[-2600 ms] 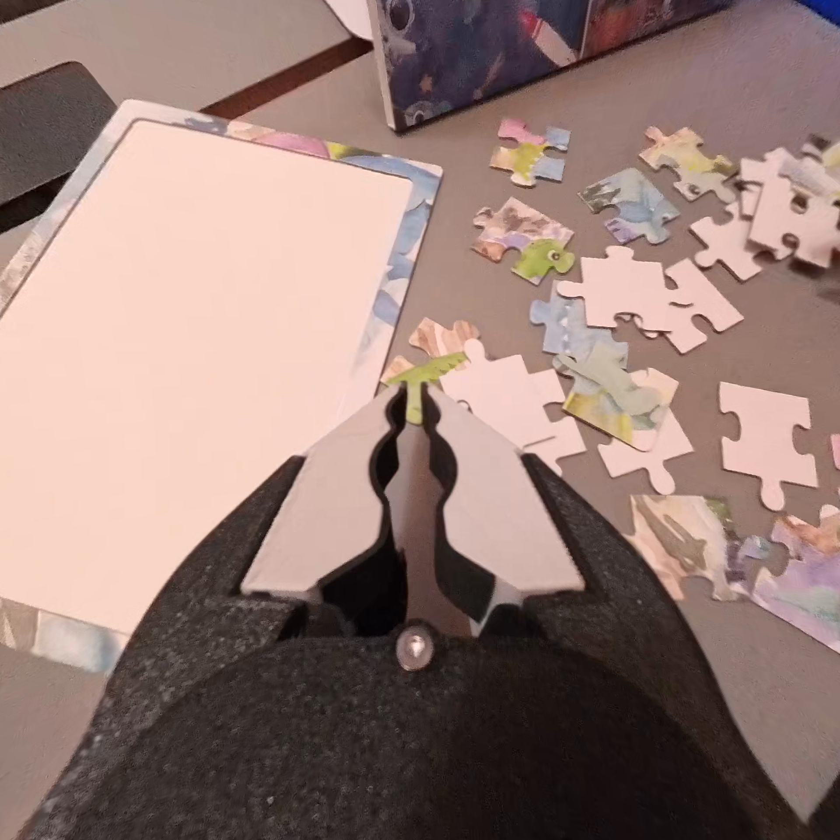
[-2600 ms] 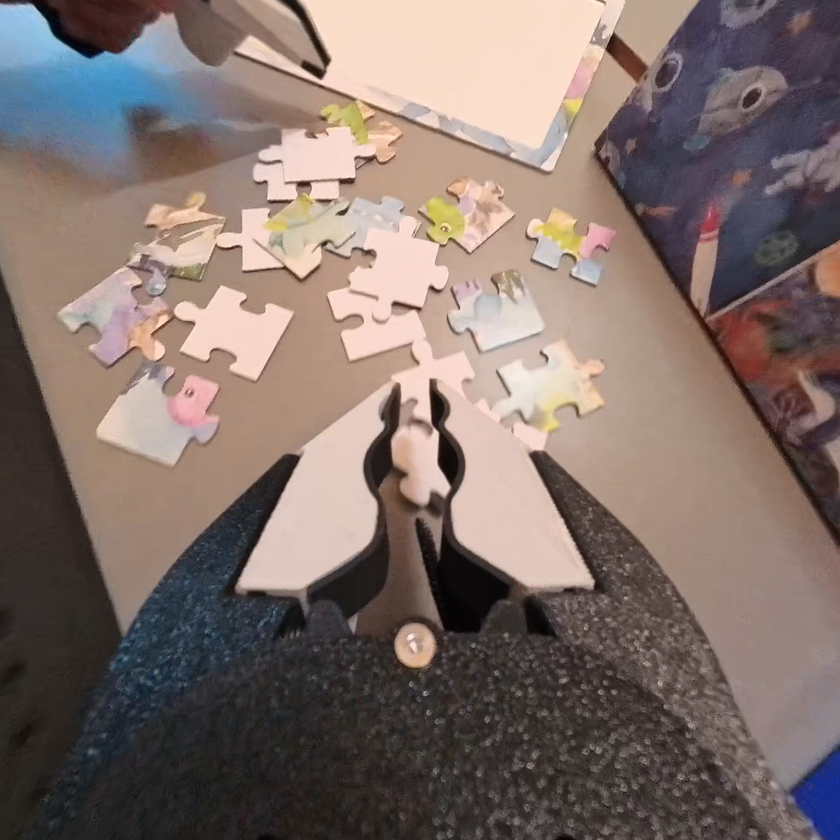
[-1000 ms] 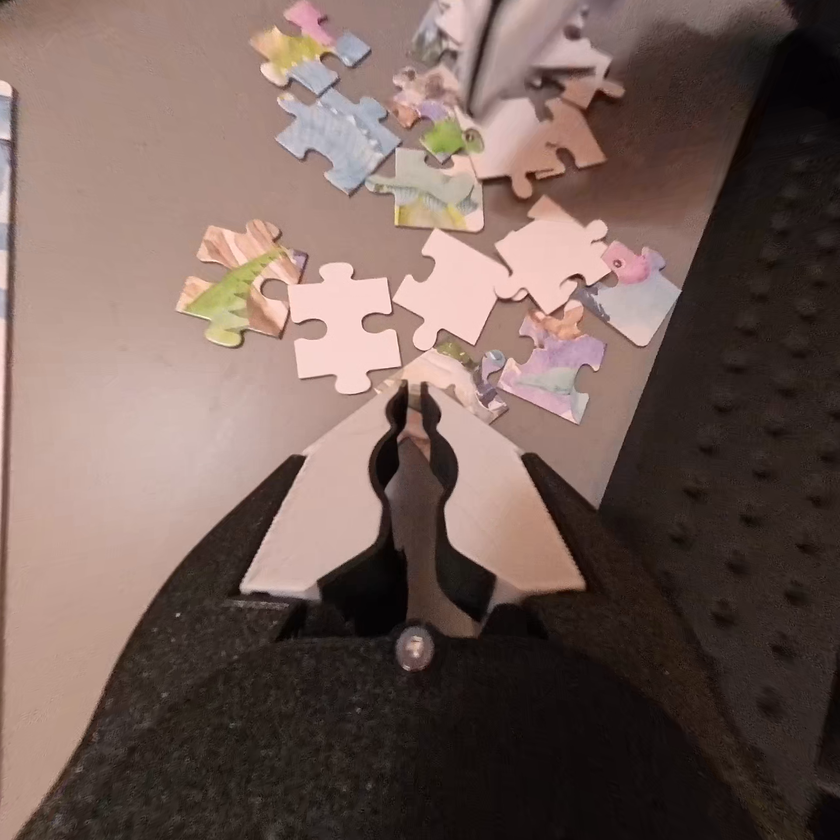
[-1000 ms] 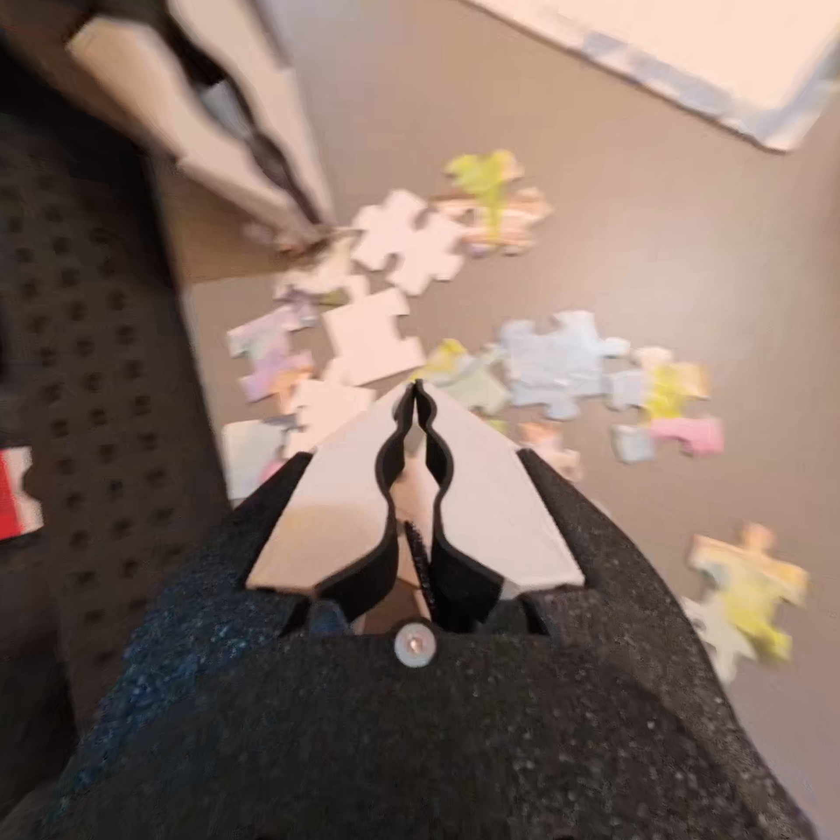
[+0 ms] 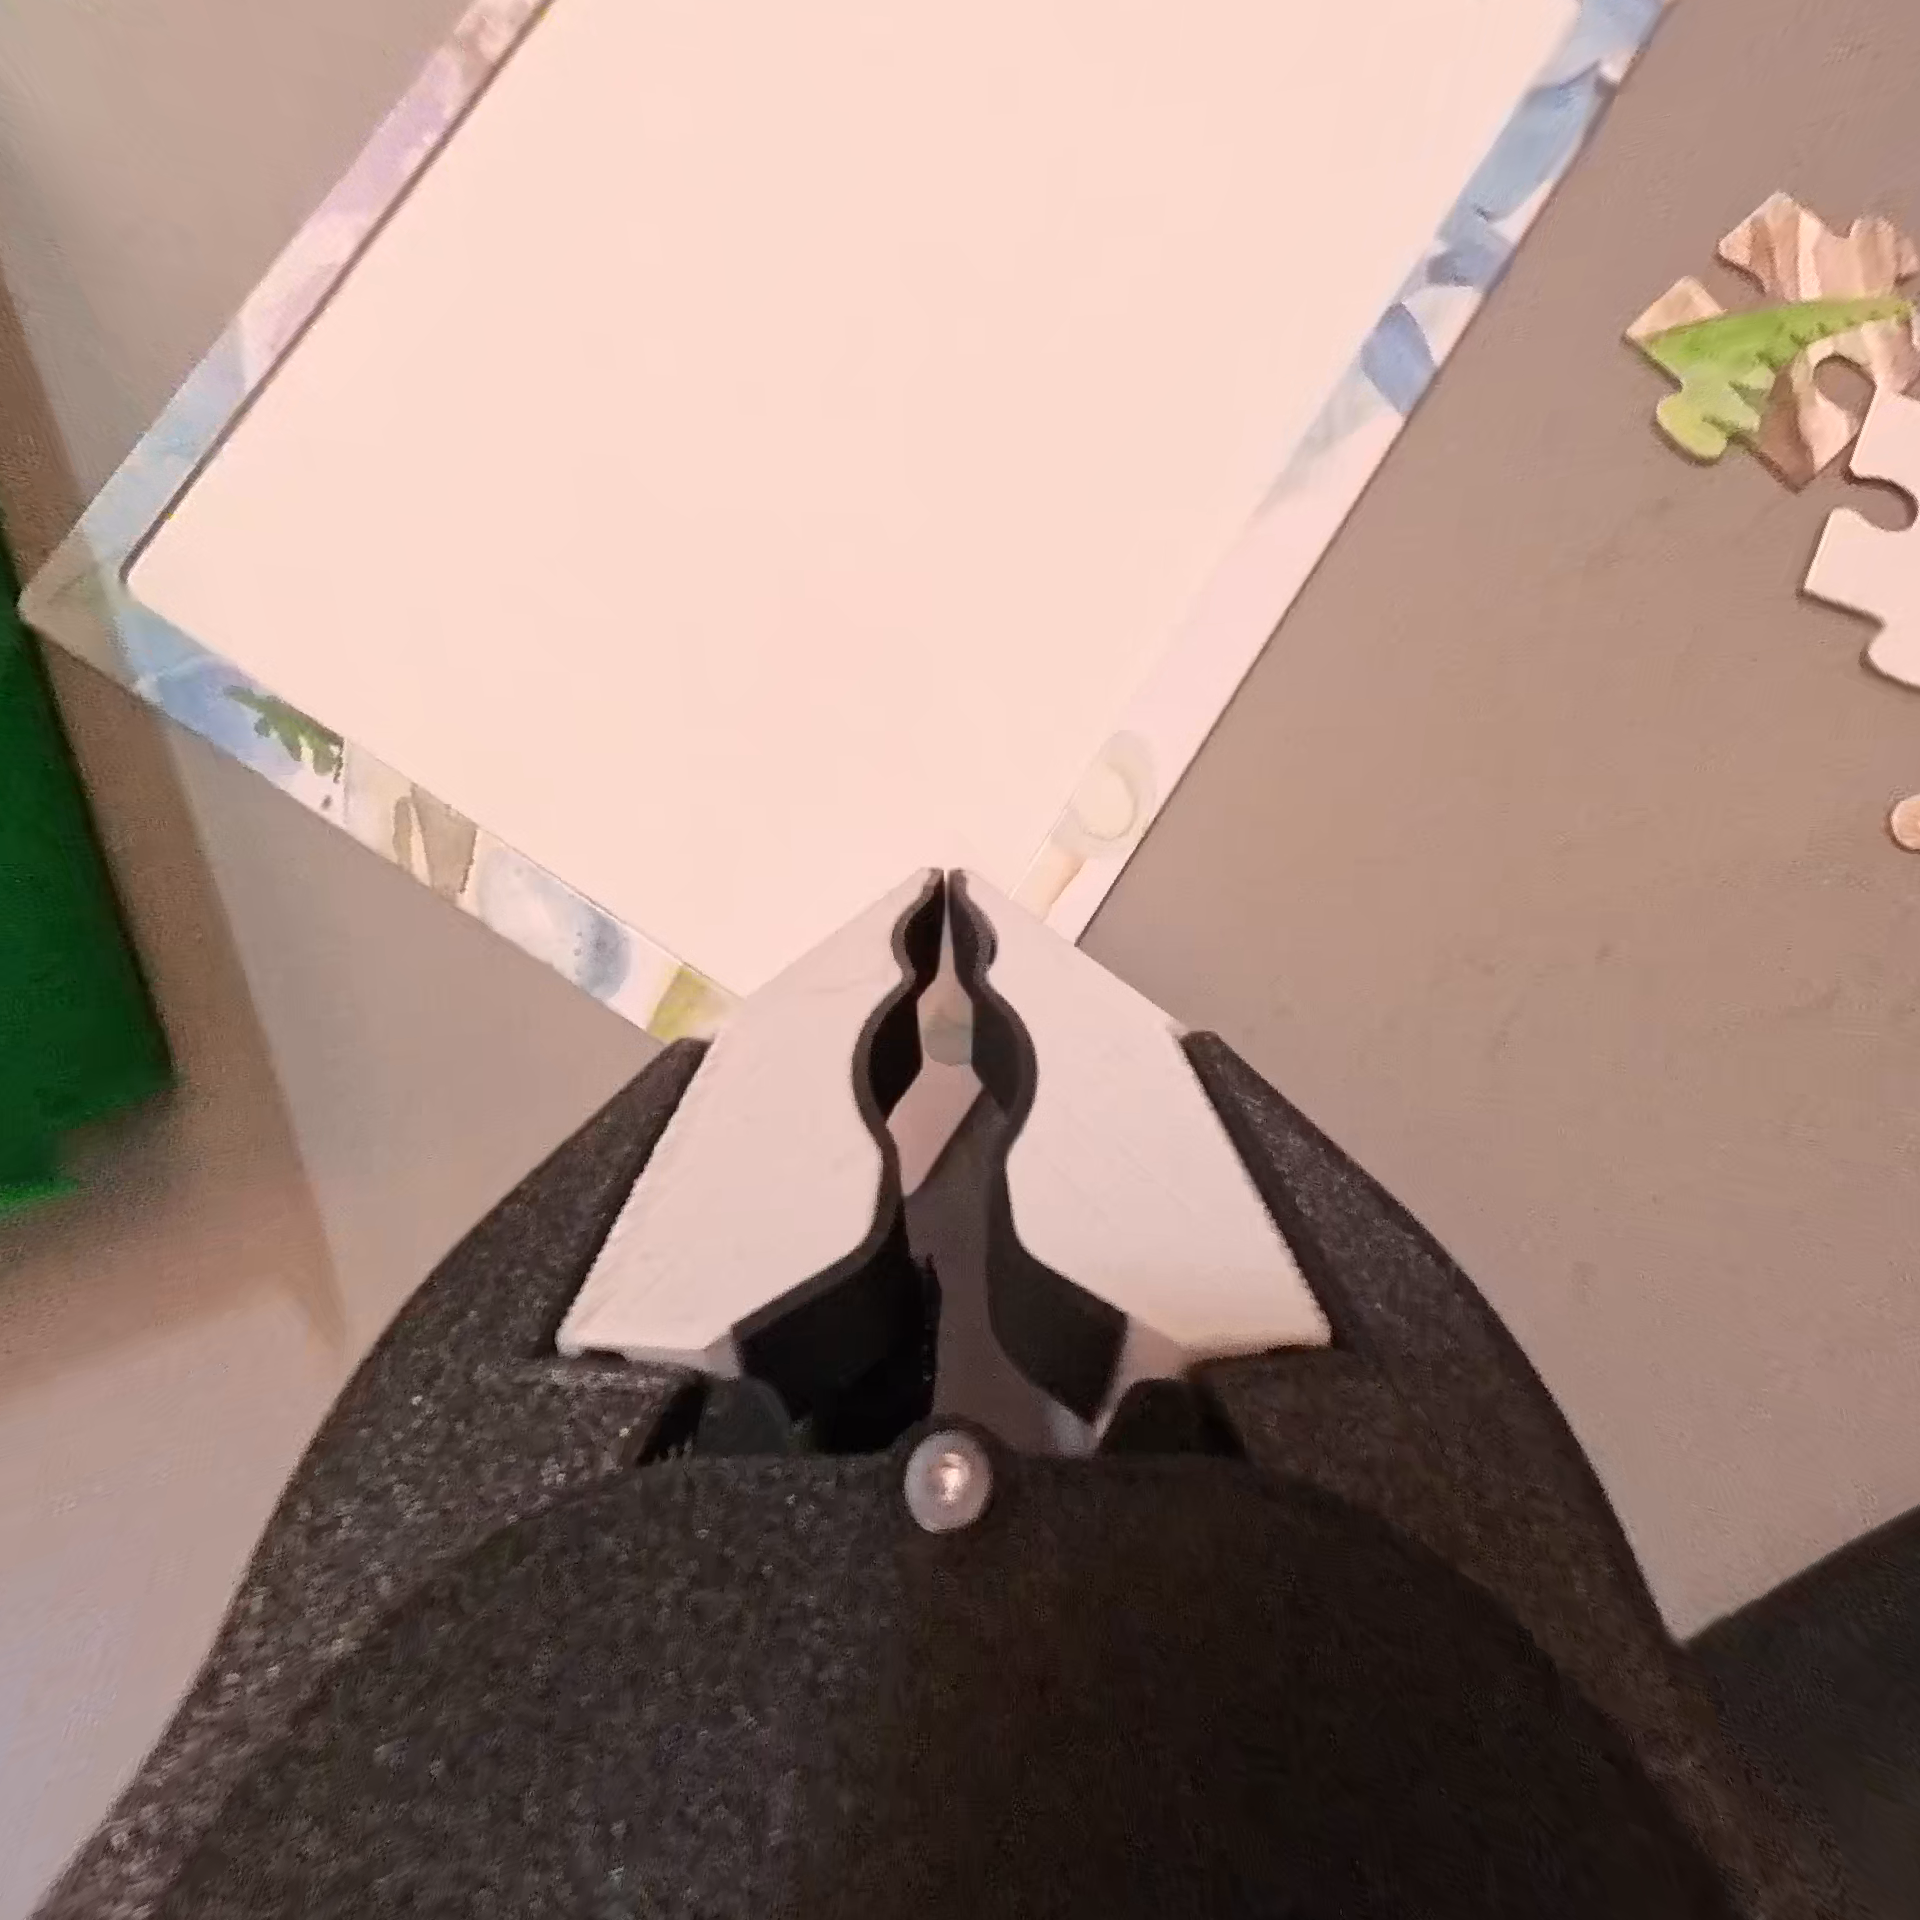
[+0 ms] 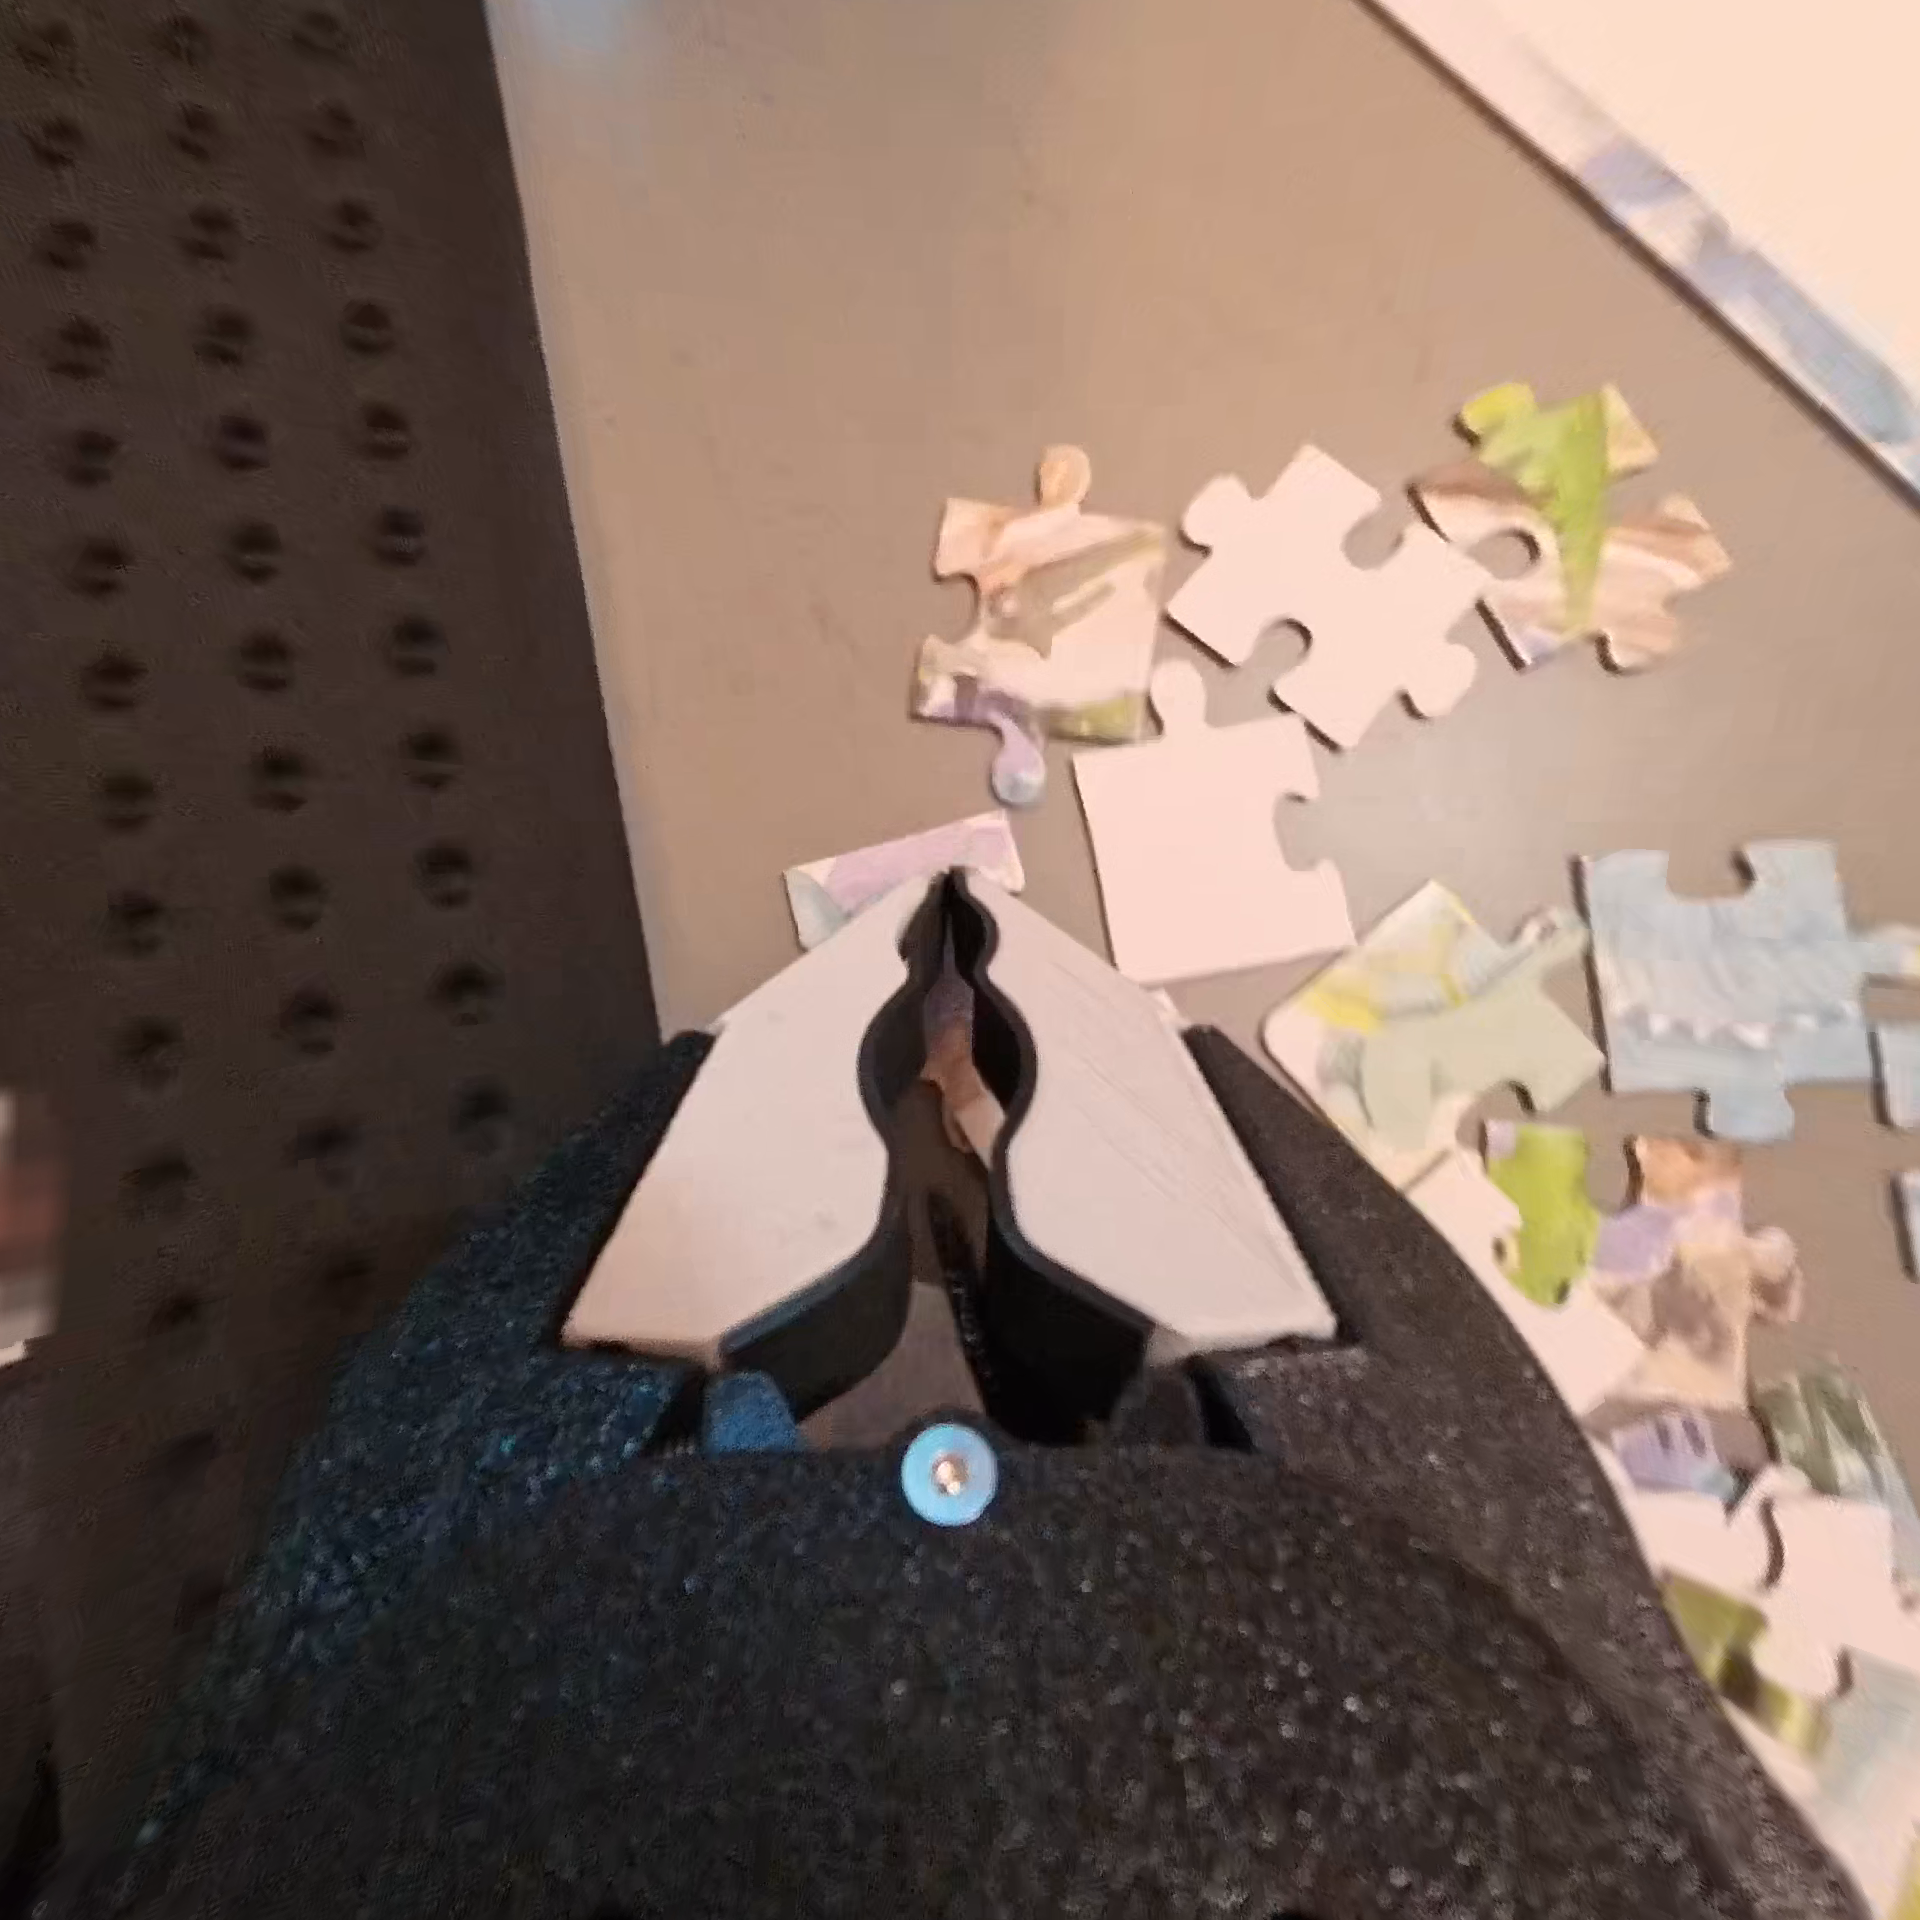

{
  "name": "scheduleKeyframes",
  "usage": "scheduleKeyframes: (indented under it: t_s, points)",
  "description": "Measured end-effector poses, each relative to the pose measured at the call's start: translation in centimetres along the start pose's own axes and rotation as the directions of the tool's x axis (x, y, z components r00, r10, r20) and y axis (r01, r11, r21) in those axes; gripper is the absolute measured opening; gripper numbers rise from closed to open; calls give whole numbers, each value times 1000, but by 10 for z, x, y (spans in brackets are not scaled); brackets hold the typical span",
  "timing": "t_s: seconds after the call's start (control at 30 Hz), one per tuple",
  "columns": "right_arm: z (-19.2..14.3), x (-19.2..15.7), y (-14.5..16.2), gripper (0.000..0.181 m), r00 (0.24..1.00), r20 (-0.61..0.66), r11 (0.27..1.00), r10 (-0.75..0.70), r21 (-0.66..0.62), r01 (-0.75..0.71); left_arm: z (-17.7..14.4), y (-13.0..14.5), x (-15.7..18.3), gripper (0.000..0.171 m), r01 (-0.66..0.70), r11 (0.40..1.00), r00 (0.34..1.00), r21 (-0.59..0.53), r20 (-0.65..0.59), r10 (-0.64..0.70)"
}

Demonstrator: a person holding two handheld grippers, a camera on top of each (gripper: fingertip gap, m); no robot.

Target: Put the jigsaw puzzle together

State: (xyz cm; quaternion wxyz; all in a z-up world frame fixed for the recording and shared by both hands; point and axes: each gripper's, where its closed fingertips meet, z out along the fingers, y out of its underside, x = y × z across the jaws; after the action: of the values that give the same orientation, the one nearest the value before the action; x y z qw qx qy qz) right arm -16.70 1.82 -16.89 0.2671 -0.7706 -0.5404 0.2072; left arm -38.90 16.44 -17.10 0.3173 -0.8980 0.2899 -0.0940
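The puzzle tray has a white inside and a pale blue painted rim, and no pieces in it. My left gripper is shut, its tips touching over the tray's near corner; I see no piece in it. A green-and-brown piece and a white face-down piece lie to the right. My right gripper is shut low over the loose pieces. A purple piece lies right at its tips; I cannot tell if it is gripped. The tray's rim shows at the top right.
Several loose pieces lie on the grey table: a white one, a green one, a blue one. A black dotted mat lies beyond the table's left edge. A green object stands left of the tray. Some 25 cm of space lies between my two pairs of fingers.
My left gripper has swung left, from the loose pieces to the tray's near corner. My right gripper has come down closer to the pieces by the table edge. Both stay shut.
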Motion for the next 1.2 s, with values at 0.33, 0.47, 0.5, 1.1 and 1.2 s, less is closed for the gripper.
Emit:
scheduleKeyframes:
  t_s: [0.33,0.47,0.5,1.1,1.2]
  points:
    - [-22,6,1,0,997,-71,999,28,22,-26,-49,61,-18,0,98,995,993,-2,61,-97]
    - [0,-10,-35,0,996,-66,994,-62,80,68,-58,71,-27,0,94,995,987,-30,134,-89]
    - [5,-11,-44,0,997,-53,993,-47,104,53,-58,68,-20,0,93,996,990,-17,104,-91]
    - [-13,42,13,0,972,-204,982,114,-126,-142,-44,50,1,6,69,998,995,11,75,-70]
    - [-22,53,0,0,965,-226,986,134,-63,-152,-43,44,5,6,56,998,995,3,86,-56]
